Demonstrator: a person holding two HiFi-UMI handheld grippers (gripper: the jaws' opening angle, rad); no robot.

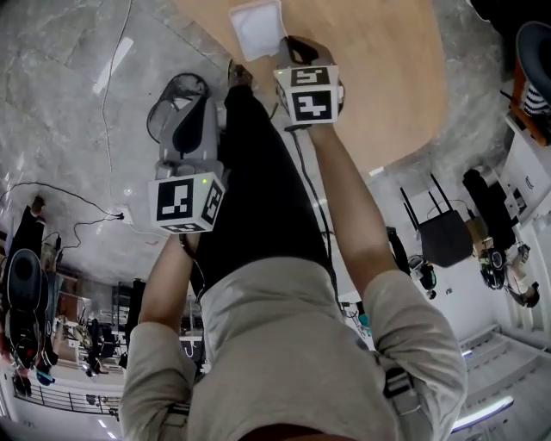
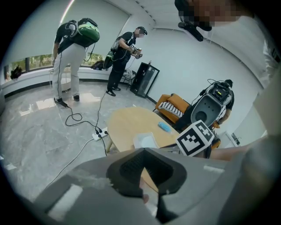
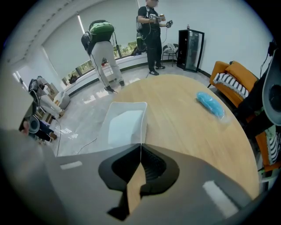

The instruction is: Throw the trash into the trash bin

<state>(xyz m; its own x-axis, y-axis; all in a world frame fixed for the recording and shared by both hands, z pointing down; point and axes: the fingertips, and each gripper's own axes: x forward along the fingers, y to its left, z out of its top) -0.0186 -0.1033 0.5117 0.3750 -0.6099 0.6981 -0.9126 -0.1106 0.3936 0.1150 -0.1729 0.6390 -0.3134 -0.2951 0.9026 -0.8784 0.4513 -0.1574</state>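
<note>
A clear plastic tray (image 1: 256, 26) lies at the near edge of the round wooden table (image 1: 379, 77). My right gripper (image 1: 277, 52) is shut on the tray's thin rim; in the right gripper view the rim (image 3: 141, 132) runs straight into the black pads, where the right gripper (image 3: 140, 151) clamps it. A blue crumpled piece of trash (image 3: 210, 104) lies farther back on the table. My left gripper (image 1: 181, 90) hangs beside the table over the floor, its pads together with nothing between them. From the left gripper (image 2: 142, 154), the tray (image 2: 145, 140) and the blue trash (image 2: 165, 126) show ahead. I see no trash bin.
Two people (image 3: 103, 48) (image 3: 151, 30) stand on the grey floor beyond the table. A power strip with cables (image 2: 100, 133) lies by the table leg. An orange sofa (image 3: 232, 79) and a black cabinet (image 3: 190, 44) stand behind.
</note>
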